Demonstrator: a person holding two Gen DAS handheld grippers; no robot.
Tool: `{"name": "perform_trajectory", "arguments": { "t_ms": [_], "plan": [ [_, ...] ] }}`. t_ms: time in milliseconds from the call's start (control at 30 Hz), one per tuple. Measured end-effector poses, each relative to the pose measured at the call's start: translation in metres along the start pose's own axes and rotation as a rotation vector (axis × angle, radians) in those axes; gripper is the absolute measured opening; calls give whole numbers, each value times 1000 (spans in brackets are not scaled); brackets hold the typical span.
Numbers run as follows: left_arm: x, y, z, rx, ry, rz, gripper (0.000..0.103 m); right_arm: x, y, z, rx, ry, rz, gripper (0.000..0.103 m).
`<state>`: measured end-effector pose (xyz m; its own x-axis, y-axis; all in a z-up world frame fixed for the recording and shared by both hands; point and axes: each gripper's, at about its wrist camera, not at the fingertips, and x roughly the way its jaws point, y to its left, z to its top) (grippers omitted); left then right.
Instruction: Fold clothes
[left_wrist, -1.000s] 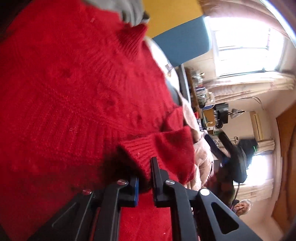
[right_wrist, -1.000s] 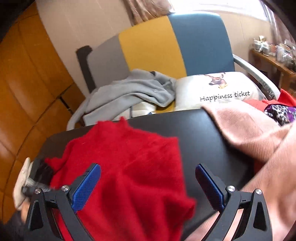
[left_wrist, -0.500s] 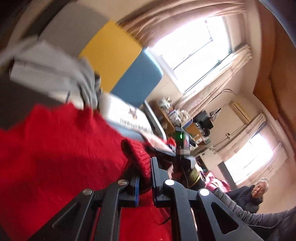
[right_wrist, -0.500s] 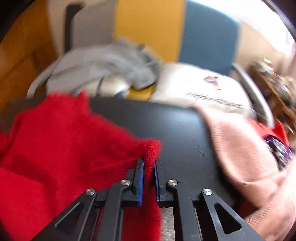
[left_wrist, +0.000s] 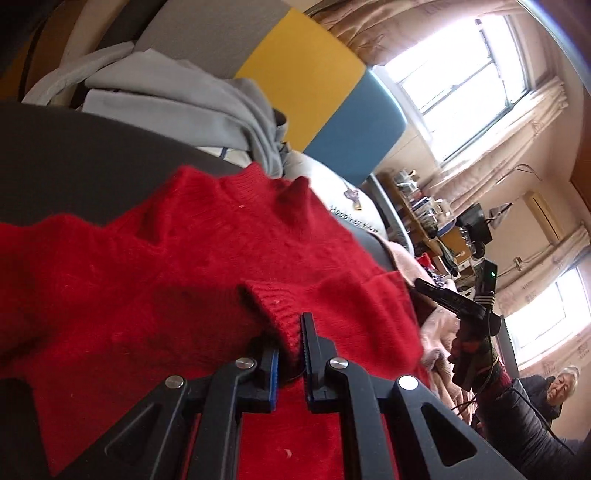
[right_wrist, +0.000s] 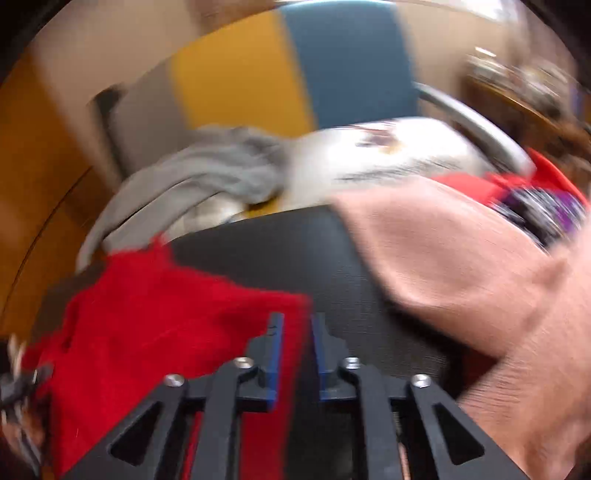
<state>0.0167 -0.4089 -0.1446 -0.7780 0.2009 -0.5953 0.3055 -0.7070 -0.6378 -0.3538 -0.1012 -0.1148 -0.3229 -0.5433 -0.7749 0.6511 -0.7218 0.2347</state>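
— Where was the fuzzy red knitted sweater (left_wrist: 192, 280)?

— Spread, rumpled, on the dark table (right_wrist: 295, 254). The left gripper (left_wrist: 291, 350) was clamped on its ribbed cuff.

— And the right gripper (right_wrist: 297, 354)?

— Its jaws had just been opening, the red edge between them; blur hid any contact.

— Progress?

— Early, I'd judge. The pink knit garment (right_wrist: 443, 258) lay unfolded.

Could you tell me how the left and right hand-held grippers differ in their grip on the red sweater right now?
The left hand-held gripper is shut on the red sweater at a ribbed edge; the right hand-held gripper has just been opening, its jaws slightly apart with sweater fabric between them. The left view is sharp, the right blurred. Both have blue pads.
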Motion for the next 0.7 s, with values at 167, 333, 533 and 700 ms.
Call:
{"name": "perform_trajectory", "arguments": {
  "t_ms": [167, 333, 533, 700],
  "plan": [
    [-10, -16, 2, 31, -16, -1, 8, 46, 57, -3, -220, 108, -97, 63],
    [-37, -34, 11, 76, -95, -30, 8, 50, 66, -2, -261, 132, -165, 7],
    [-5, -25, 43, 56, -20, 58, 8, 30, 26, 18, -83, 52, -269, 7],
    [19, 23, 49, -156, 29, 45, 22, 25, 4, 16, 81, 22, -151, 38]
  ]
}}
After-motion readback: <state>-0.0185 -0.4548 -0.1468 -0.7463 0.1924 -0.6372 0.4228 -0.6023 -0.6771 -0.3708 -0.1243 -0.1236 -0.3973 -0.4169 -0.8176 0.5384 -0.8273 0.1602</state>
